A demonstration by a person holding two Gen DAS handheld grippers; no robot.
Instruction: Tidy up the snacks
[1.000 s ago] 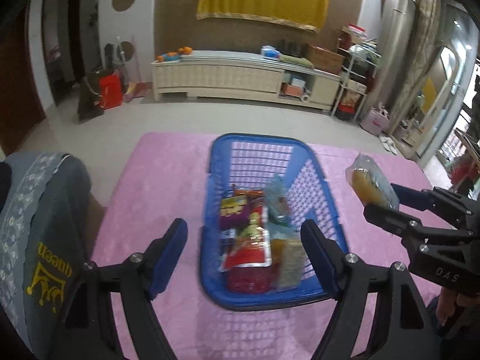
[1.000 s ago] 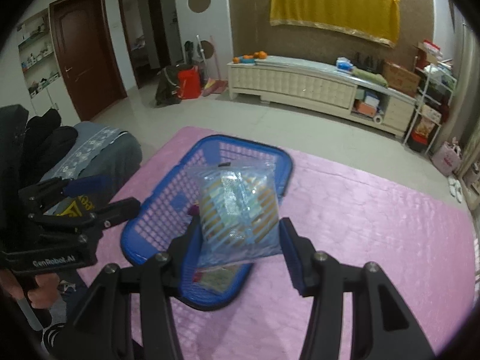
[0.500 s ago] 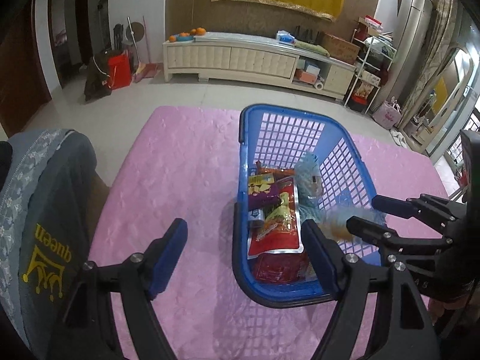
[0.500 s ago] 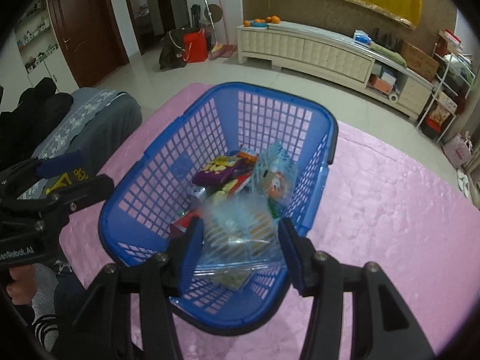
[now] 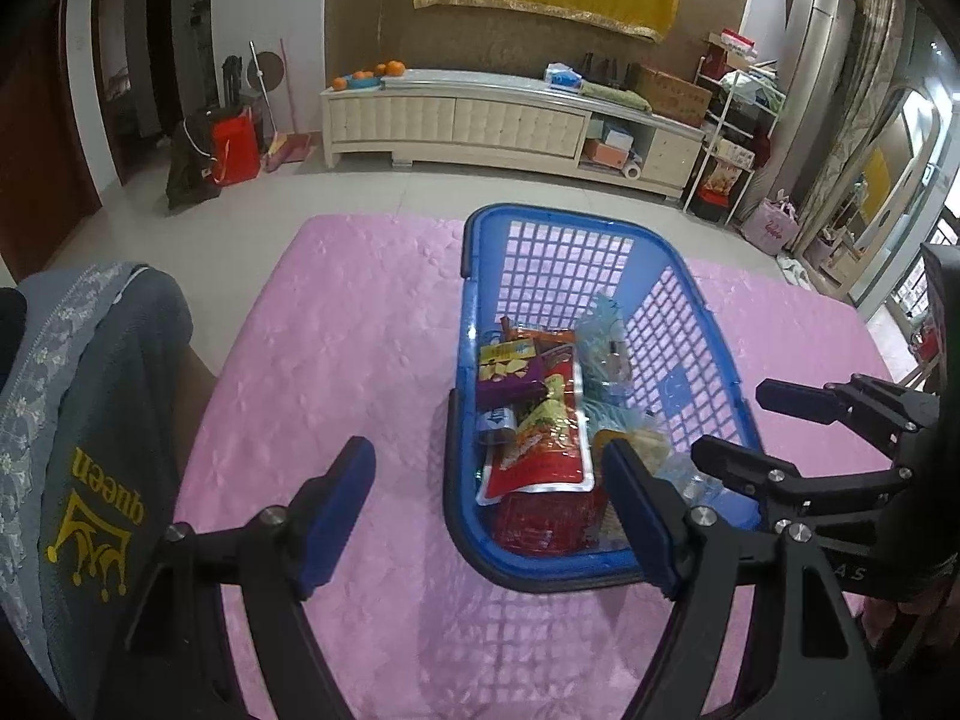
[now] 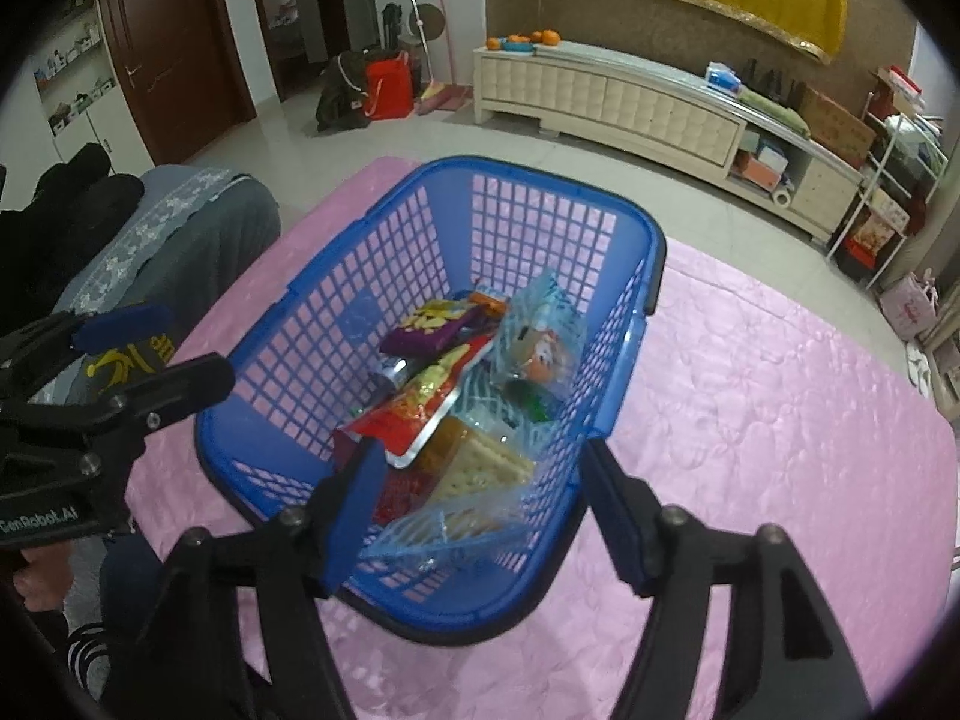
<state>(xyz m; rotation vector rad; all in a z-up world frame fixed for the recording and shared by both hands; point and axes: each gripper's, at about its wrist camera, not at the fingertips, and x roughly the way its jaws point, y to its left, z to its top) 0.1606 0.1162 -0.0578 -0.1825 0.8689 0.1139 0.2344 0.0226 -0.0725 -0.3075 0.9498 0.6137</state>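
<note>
- Released now, the clear cracker packet (image 6: 474, 480) lies in the near end of the blue basket (image 6: 420, 228); a second ago it was pinched in the right gripper (image 6: 480, 510), raised above the pink mat (image 6: 750, 420).
- Left wrist view: the left gripper (image 5: 489, 510) hangs with its fingers spread wide and nothing between them, over the pink mat (image 5: 336, 360) and the near left corner of the blue basket (image 5: 474, 252). Inside the basket lie a red pouch (image 5: 540, 450), a purple chip bag (image 5: 510, 369) and a pale blue clear bag (image 5: 606, 342). The right gripper (image 5: 744, 426) shows at the basket's right rim. A grey cushion (image 5: 90, 420) printed "queen" sits at the left edge.
- Right wrist view: the right gripper's fingers stand apart, one on each side of the cracker packet and not pressing it. Behind the packet lie the red pouch (image 6: 414, 414), the purple chip bag (image 6: 432, 330) and the pale blue bag (image 6: 540, 342). The left gripper (image 6: 138, 348) hovers just beside the basket's left wall.
</note>
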